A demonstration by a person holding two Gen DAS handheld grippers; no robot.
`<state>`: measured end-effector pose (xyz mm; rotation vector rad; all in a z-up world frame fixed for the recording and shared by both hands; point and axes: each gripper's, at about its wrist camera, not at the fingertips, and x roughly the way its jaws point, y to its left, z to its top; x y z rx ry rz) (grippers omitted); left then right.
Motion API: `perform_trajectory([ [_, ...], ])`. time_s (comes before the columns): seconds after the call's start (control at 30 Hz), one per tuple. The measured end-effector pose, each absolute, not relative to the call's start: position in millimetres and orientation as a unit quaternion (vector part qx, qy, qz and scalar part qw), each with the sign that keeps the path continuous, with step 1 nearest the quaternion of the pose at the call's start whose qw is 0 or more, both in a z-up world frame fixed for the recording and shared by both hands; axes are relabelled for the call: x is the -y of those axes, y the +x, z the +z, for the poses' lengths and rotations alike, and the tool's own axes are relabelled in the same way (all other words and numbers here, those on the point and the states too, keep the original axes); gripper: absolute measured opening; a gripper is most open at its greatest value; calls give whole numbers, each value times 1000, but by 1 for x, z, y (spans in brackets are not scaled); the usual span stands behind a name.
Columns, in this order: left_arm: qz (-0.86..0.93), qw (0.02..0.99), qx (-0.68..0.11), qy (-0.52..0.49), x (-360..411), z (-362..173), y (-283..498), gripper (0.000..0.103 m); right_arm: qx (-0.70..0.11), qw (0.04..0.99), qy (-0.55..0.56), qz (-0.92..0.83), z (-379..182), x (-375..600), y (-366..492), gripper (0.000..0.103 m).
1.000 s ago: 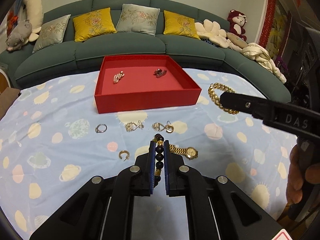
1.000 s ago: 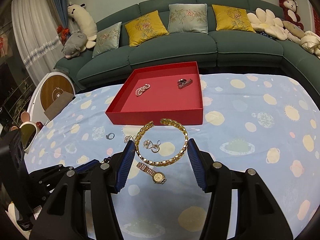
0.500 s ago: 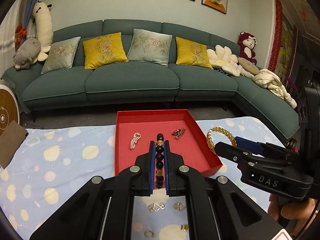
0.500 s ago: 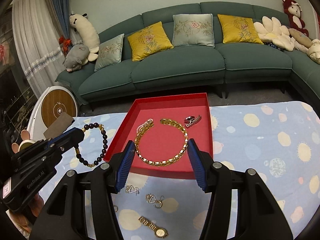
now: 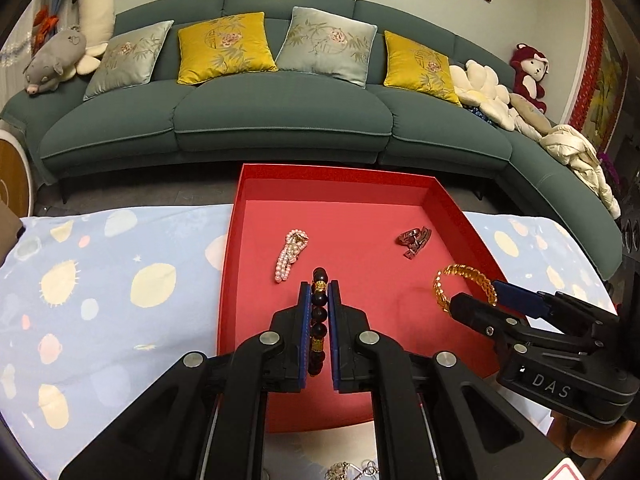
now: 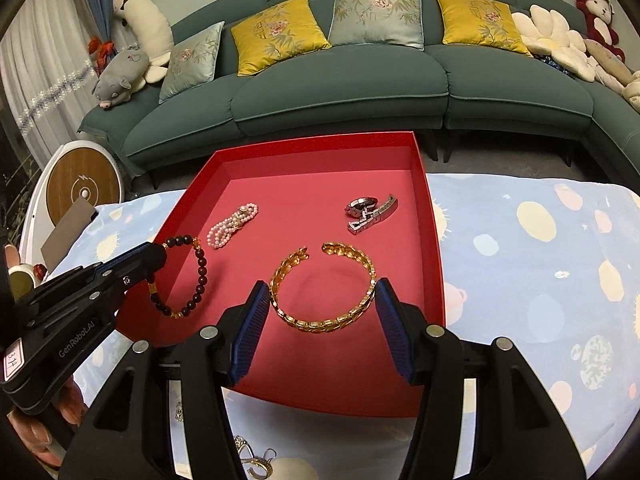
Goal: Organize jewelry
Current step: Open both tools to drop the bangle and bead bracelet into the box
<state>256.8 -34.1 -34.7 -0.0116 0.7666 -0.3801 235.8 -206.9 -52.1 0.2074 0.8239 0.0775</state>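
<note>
My left gripper (image 5: 319,286) is shut on a dark bead bracelet (image 5: 319,312) with gold beads and holds it over the red tray (image 5: 236,208). The bracelet also shows in the right wrist view (image 6: 200,280), hanging from the left gripper (image 6: 158,254). My right gripper (image 6: 322,300) is shut on a gold chain bangle (image 6: 324,320), held across its width over the tray (image 6: 434,248). The bangle also shows in the left wrist view (image 5: 464,276). In the tray lie a pink pearl bracelet (image 6: 232,226) and a silver watch (image 6: 370,212).
The tray stands on a light blue patterned cloth (image 5: 100,280). Small silver and gold pieces lie on the cloth near the tray's front edge (image 6: 256,460). A green sofa (image 5: 280,112) with cushions is behind.
Both grippers rose from the cloth and moved forward over the red tray, each carrying its bracelet. The loose pieces and gold watch on the cloth fell behind, mostly out of view.
</note>
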Motion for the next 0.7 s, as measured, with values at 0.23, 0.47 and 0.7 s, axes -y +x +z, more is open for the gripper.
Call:
perform_trajectory([
  [0.23, -176, 918, -354, -24, 17, -1, 246, 25, -366, 923, 114, 18, -10, 226, 214, 58],
  [0.47, -149, 939, -306, -47, -33, 71, 172, 64, -302, 948, 94, 25, 64, 229, 124, 67],
  [0.7, -114, 941, -314, -46, -68, 53, 94, 64, -338, 932, 115, 57, 31, 217, 50, 66],
])
